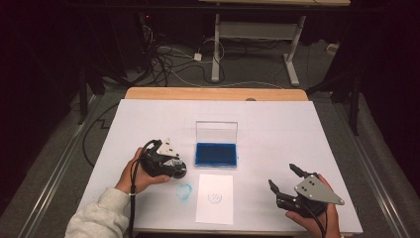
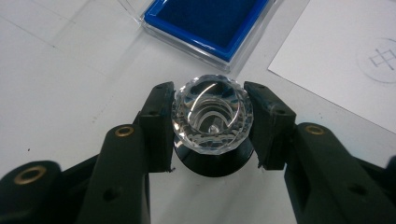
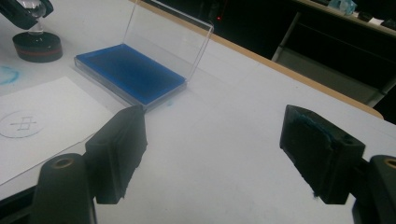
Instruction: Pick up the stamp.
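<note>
Here the stamp [image 2: 212,122] sits low in the middle of the left gripper view, a faceted clear knob on a round black base, standing upright on the white bench [image 1: 277,144]. The left gripper [image 2: 212,126] is clamped on that knob, one black pad pressed to each side of it. In the high view the same stamp [image 1: 178,171] lies left of centre, under the left gripper [image 1: 171,166], which a hand [image 1: 136,173] in a pale sleeve holds from the lower left.

Just past the stamp, toward the top of the left gripper view, rests the blue ink pad [image 2: 210,21] in its clear case (near the stamp, not touching it). In the high view the ink pad [image 1: 216,154] is at the centre of the frame with its clear lid [image 1: 216,131] standing upright behind it. Below it lies a white sheet of paper [image 1: 214,198] bearing a faint round mark [image 1: 214,197], and a blue smudge [image 1: 184,192] stains the bench just left of the paper, below the stamp.

Well apart, at the lower right of the high view, the right gripper [image 1: 283,177] is held by the other hand [image 1: 314,218]; its jaws stand apart with nothing between them, which the right gripper view confirms, blue traces showing on one pad [image 3: 313,144].
</note>
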### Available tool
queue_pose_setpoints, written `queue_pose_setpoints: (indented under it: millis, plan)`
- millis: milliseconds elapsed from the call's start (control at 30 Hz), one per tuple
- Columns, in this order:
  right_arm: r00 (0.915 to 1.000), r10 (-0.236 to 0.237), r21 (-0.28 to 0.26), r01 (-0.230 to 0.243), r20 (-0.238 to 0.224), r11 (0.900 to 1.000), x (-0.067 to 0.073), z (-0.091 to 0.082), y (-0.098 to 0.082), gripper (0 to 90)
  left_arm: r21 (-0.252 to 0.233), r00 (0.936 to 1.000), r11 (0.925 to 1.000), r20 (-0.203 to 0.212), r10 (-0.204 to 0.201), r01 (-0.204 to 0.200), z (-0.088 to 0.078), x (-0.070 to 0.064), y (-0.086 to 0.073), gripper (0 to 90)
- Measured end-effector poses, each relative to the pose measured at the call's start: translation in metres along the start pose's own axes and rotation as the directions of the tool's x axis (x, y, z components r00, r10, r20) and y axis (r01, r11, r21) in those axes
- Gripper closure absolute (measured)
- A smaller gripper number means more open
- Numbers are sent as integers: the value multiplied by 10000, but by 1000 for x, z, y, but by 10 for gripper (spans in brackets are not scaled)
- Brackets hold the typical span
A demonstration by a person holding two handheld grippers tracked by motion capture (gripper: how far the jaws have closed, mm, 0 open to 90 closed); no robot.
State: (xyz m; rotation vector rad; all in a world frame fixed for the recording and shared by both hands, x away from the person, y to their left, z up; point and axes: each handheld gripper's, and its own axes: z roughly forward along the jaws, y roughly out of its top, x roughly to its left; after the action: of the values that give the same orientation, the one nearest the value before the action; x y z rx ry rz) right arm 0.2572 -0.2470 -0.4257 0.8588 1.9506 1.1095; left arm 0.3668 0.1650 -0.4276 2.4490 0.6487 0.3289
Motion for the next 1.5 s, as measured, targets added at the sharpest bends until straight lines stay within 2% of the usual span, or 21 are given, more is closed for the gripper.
queue_pose_setpoints:
  millis: [333,633,700,967,1233,1500]
  plan:
    - [9999,-106,51,106,-53,9999,1,1,0,234,-123,9997,9999,-247,-54,51,-1,0,-1,547]
    - [9999,-139,17,139,-17,9999,1,0,0,234,-616,9987,9981,-502,-32,1,-15,-2,-3,548]
    - [9999,-130,17,130,12,9999,0,0,0,235,-873,9990,9962,-437,-70,32,-20,-2,-4,548]
    - [9999,-122,25,122,-22,9999,1,0,0,235,-876,9987,9961,-505,-14,-30,-25,-4,-5,548]
    - [9999,-142,-25,142,-17,9999,0,0,1,235,-1197,9985,9928,-553,27,-93,-38,-9,-10,548]
    - [9999,-110,0,110,-68,9999,0,3,1,234,-1413,9988,9898,-473,115,-181,-45,-10,-12,548]
